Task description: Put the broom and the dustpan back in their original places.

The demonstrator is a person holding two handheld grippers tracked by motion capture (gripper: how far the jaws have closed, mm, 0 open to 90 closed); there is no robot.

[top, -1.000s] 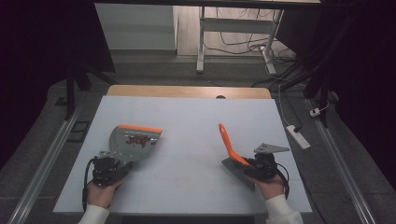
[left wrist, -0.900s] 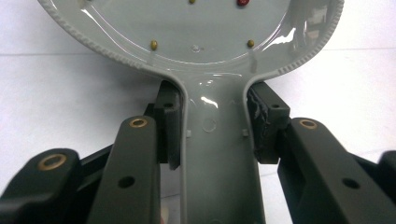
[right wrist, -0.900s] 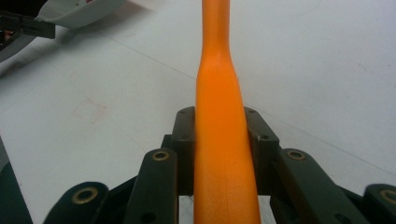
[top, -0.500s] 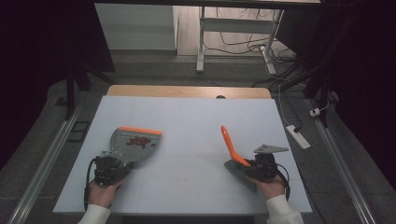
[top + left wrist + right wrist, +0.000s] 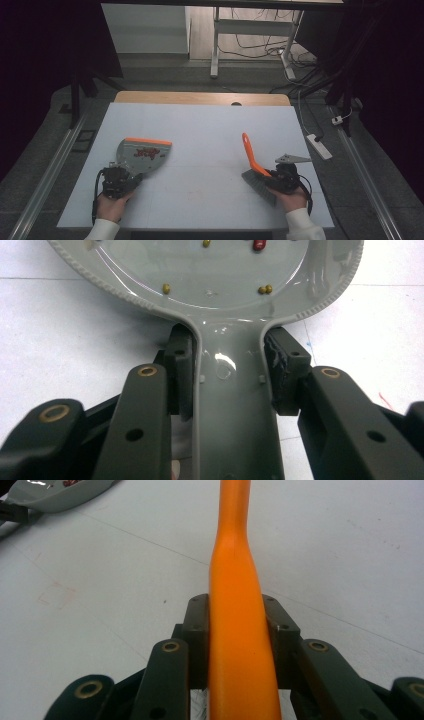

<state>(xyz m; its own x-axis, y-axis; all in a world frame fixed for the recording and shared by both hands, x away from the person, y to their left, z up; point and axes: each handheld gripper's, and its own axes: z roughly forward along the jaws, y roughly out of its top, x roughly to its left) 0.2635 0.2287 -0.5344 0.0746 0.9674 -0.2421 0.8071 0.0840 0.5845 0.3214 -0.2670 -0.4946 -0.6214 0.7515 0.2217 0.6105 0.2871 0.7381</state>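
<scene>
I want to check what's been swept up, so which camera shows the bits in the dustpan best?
The left gripper view: small yellow beads lie sharp on the dustpan. The high view shows a reddish patch; the right gripper view catches its edge.

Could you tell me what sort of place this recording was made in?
Probably a lab or recording workspace: a white-topped table stands among dark curtains, with loose cables and a power strip on the floor behind it.
</scene>
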